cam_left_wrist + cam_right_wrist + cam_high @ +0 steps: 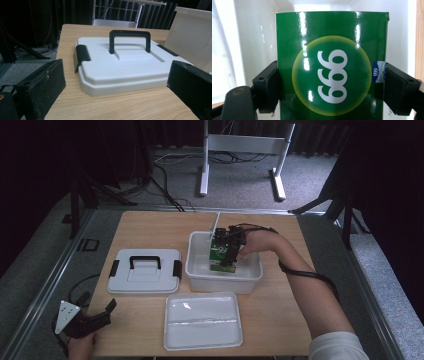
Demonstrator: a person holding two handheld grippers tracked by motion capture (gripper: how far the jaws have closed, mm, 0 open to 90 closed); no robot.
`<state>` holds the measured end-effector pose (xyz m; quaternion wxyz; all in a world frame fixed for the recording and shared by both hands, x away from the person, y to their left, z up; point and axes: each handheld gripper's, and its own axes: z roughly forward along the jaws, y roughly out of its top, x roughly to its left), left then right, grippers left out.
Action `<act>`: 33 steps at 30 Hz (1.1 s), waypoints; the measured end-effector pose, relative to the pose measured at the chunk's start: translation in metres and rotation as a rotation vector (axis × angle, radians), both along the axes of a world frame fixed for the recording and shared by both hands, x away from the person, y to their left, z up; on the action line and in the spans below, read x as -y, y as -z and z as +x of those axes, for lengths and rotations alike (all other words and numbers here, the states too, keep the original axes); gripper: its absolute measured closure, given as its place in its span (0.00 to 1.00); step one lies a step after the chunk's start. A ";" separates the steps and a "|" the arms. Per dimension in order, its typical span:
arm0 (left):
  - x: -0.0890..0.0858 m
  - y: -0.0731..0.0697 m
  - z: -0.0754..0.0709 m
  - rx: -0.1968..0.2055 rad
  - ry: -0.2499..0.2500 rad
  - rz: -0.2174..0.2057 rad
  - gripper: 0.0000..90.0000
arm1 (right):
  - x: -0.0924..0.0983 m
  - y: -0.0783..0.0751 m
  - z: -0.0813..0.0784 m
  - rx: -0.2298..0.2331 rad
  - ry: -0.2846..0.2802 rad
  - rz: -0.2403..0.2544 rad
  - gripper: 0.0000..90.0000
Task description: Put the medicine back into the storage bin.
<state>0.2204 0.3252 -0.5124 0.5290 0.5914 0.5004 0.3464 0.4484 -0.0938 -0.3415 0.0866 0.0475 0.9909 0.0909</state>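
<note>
Green carton [331, 65] upright inside white tub [200, 270], clamped at both side faces by right gripper [227, 262] jaws. Glossy, stiff but crushable, probably light: grip mid-height, moderate squeeze. Left gripper [102, 312] jaws apart, empty, left of tub near lid [120, 67].

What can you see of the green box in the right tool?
The green box is glossy, cardboard by its look, with a pale yellow circle printed with white digits reading 999 or 666. The right tool clamps its two sides. It stands roughly upright inside the white plastic bin; whether it touches the floor is unclear.
</note>
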 end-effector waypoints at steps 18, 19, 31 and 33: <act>0.000 0.000 0.000 0.001 0.001 0.002 0.02 | -0.014 0.047 0.014 -0.012 0.020 -0.049 0.17; 0.000 0.000 0.000 0.001 0.000 0.000 0.02 | -0.015 0.049 0.015 -0.018 0.021 -0.051 0.17; 0.000 0.000 0.000 0.002 0.000 0.002 0.02 | -0.020 0.067 0.024 -0.024 0.045 -0.088 0.17; 0.000 0.000 0.000 0.002 0.000 0.003 0.02 | -0.021 0.067 0.024 -0.026 0.049 -0.078 0.17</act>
